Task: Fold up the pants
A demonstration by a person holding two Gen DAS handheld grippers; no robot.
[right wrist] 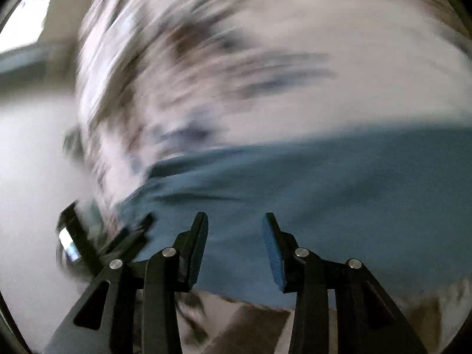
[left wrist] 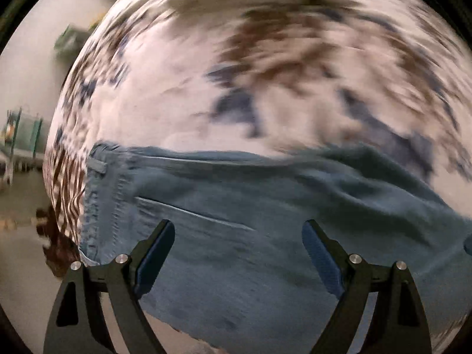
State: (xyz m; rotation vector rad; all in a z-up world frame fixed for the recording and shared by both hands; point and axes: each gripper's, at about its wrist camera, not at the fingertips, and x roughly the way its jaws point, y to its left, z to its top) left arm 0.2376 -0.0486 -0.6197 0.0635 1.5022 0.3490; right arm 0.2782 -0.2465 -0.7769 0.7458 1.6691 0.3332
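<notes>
Nearest the left camera, the left gripper (left wrist: 239,233) stands wide, its jaws apart with nothing between them, poised over the pants (left wrist: 230,206). The right gripper (right wrist: 234,227) is parted less widely and also holds nothing; its fingers hang over the same blue cloth, though blur hides whether they touch it. The pants lie spread on a patterned sheet (left wrist: 183,88), white with brown and blue blotches. From the left camera, a stitched waistband with a belt loop (left wrist: 97,165) shows at the left end of the pants, beside a pocket seam, and the cloth runs rightward with loose wrinkles. Beyond the pants the sheet stretches away; left of it are a floor and blurred green furniture (left wrist: 20,135). By my reading, folding is at an early stage: no crisp finished fold shows, so gripping, folding over and smoothing seem to remain.
</notes>
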